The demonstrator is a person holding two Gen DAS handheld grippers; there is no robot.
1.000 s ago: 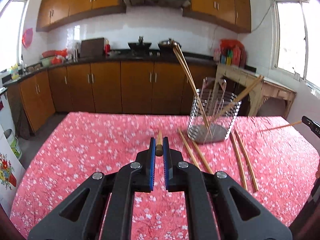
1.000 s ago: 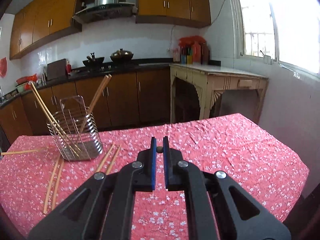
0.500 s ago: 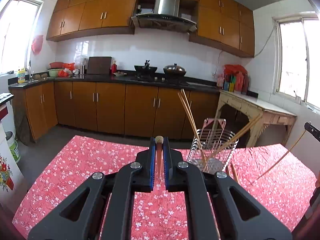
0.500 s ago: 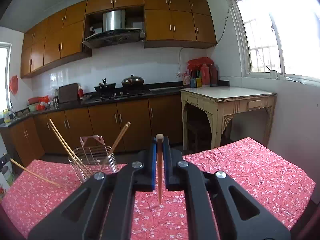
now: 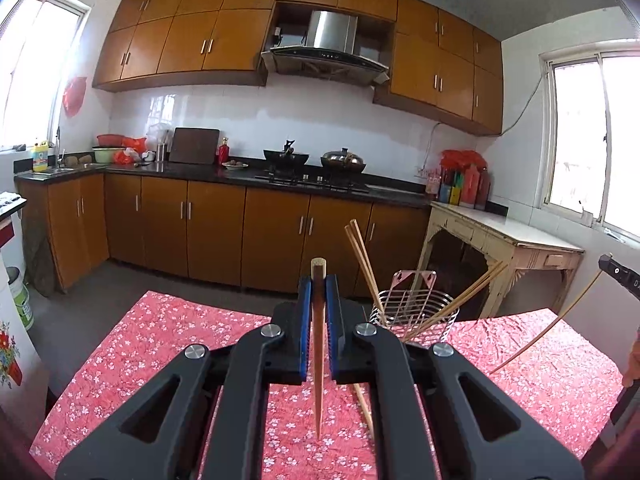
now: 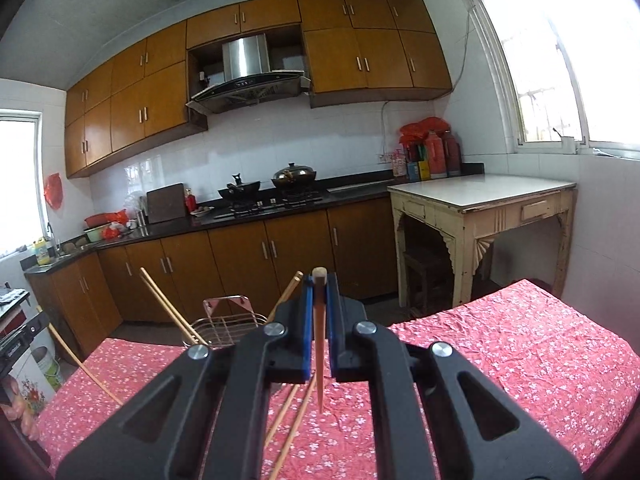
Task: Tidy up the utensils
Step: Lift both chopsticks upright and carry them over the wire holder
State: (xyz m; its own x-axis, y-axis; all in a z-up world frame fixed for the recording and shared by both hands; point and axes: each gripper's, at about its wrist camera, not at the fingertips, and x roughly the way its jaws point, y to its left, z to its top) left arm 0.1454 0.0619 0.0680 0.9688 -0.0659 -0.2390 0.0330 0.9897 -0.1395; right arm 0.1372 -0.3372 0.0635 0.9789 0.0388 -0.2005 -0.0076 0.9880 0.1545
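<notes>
Left tongs [image 5: 318, 296] clamped on 1 chopstick [image 5: 318, 360] at frame centre, right tongs [image 6: 319, 298] clamped on another chopstick [image 6: 320, 360], wire holder [image 5: 416, 312] right of centre, red floral desk [image 5: 160, 344] below.

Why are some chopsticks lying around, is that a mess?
Yes. Loose chopsticks lie flat on the red tablecloth instead of standing in the wire holder. Each gripper, left and right, holds one.
</notes>
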